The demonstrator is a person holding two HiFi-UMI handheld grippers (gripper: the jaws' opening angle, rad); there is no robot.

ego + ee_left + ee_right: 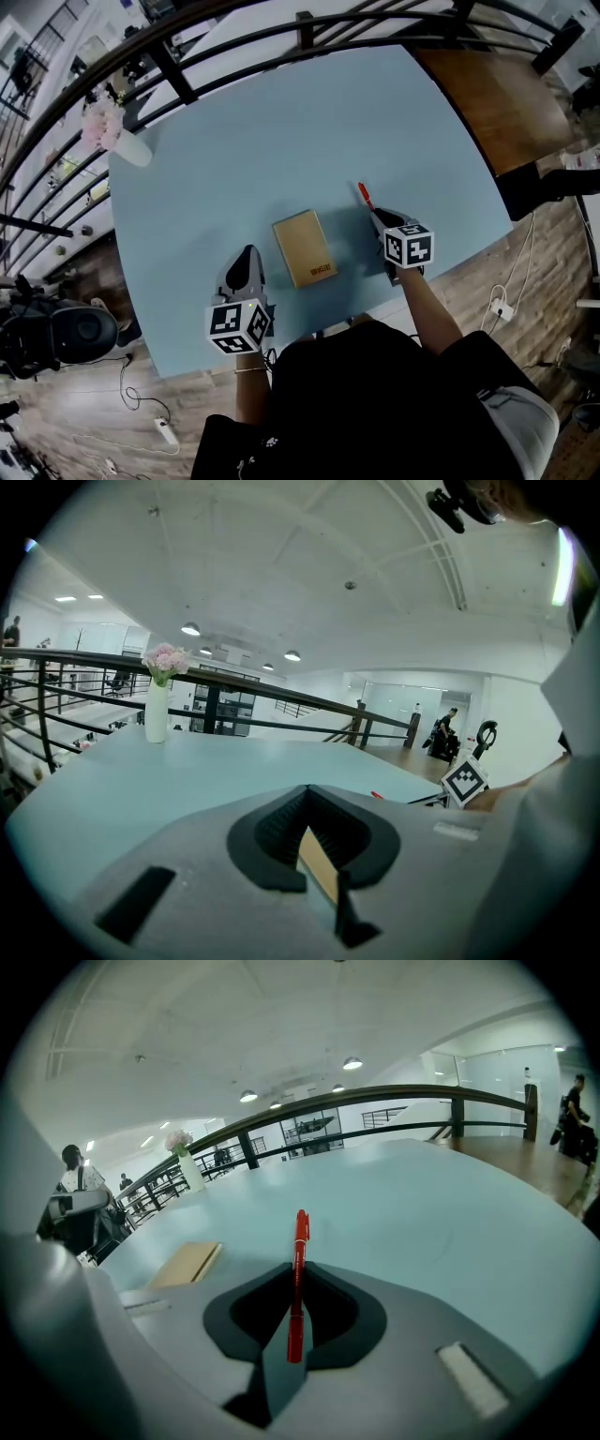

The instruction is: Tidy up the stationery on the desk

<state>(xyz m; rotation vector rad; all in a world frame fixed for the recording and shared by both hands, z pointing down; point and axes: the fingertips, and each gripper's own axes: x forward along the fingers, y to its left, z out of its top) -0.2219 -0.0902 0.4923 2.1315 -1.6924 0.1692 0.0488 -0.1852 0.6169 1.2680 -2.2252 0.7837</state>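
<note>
My right gripper [377,218] [295,1283] has its jaws pinched on a red pen [364,195] [299,1251], gripped near its lower end. The rest of the pen sticks straight out ahead of the jaws, over the pale blue worktop [281,131]. Whether its far tip touches the surface I cannot tell.

My left gripper [247,261] [307,794] has its jaws pressed together with nothing between them, low over the near left part of the worktop. The strip of tan seen through the gap behind the tips is the notebook lying beyond them.

That tan notebook [304,247] [187,1264] [319,866] lies flat on the worktop between my two grippers, apart from both, with its long side running away from me.

A white vase of pink flowers [120,139] [157,705] [187,1166] stands upright at the far left corner, well apart from everything else. A dark railing [234,42] curves round the far side of the worktop, and wooden floor [506,103] shows to the right.
</note>
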